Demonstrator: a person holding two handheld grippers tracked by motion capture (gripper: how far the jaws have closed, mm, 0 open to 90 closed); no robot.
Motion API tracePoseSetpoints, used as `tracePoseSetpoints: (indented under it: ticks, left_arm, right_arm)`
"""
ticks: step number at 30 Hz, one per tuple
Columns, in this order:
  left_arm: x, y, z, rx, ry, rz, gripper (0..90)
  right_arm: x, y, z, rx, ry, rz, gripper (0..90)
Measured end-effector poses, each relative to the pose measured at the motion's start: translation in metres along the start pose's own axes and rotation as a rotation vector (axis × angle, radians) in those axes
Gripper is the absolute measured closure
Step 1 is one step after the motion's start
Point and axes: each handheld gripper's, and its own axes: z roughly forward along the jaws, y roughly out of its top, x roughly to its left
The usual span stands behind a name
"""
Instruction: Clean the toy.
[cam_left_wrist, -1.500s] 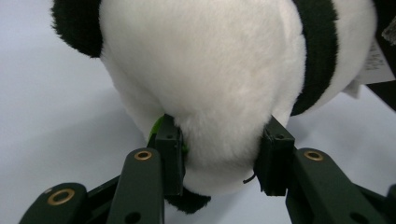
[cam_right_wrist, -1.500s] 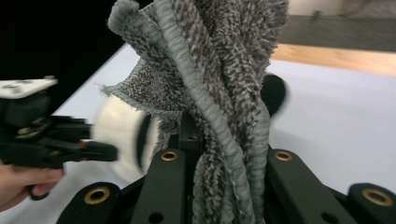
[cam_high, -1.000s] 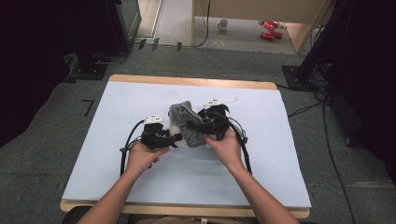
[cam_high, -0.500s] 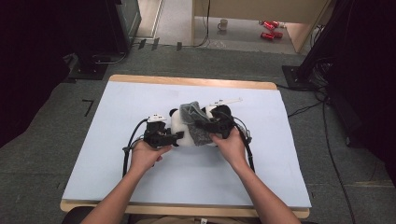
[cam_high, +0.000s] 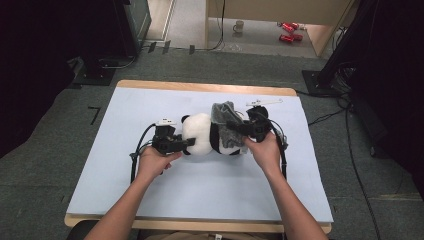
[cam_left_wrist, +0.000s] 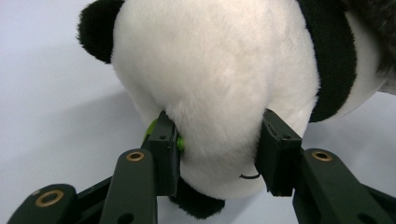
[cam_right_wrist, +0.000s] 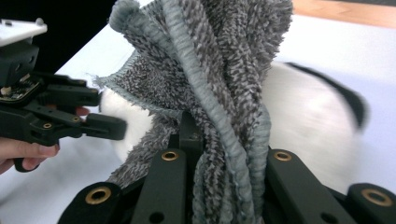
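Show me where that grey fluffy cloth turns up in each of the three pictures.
High view: the grey cloth lies draped over the panda toy, right of centre.
Left gripper view: a sliver of it at the top right corner.
Right gripper view: bunched up the middle.
Shared landmark: the panda's white plush.

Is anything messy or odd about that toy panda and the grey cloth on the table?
Nothing is spilled or damaged. The grey cloth is bunched up over the panda, not spread flat, because the right gripper pinches it in folds. The left gripper squeezes the panda's head.
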Motion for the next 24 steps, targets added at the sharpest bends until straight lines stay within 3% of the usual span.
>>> tracePoseSetpoints:
  ticks: [5,8,9,15,19,22,24]
  left_arm:
    - [0.002,0.002,0.001,0.000,-0.009,0.000,55.9]
    - [0.004,0.002,0.001,-0.005,-0.012,-0.007,55.8]
    - [0.004,0.002,0.001,-0.003,-0.012,-0.008,55.8]
    - [0.005,0.003,0.002,0.000,-0.009,-0.010,55.4]
    - [0.003,0.001,0.002,-0.015,-0.003,0.009,54.4]
    - [0.003,0.001,0.002,-0.014,-0.004,0.006,54.3]
    - [0.005,0.000,0.003,-0.011,-0.011,0.005,53.7]
  right_arm:
    - [-0.017,-0.002,-0.010,-0.021,-0.019,0.041,77.3]
    - [-0.020,-0.003,-0.013,-0.025,-0.058,0.029,77.2]
    - [-0.025,-0.004,-0.018,-0.028,-0.097,0.028,77.2]
    - [-0.043,-0.012,-0.023,-0.022,-0.139,0.083,77.4]
    - [-0.050,-0.018,-0.025,-0.022,-0.148,0.101,77.3]
    - [-0.050,-0.018,-0.025,-0.018,-0.177,0.082,77.5]
    - [-0.050,-0.016,-0.031,-0.035,-0.144,0.101,77.7]
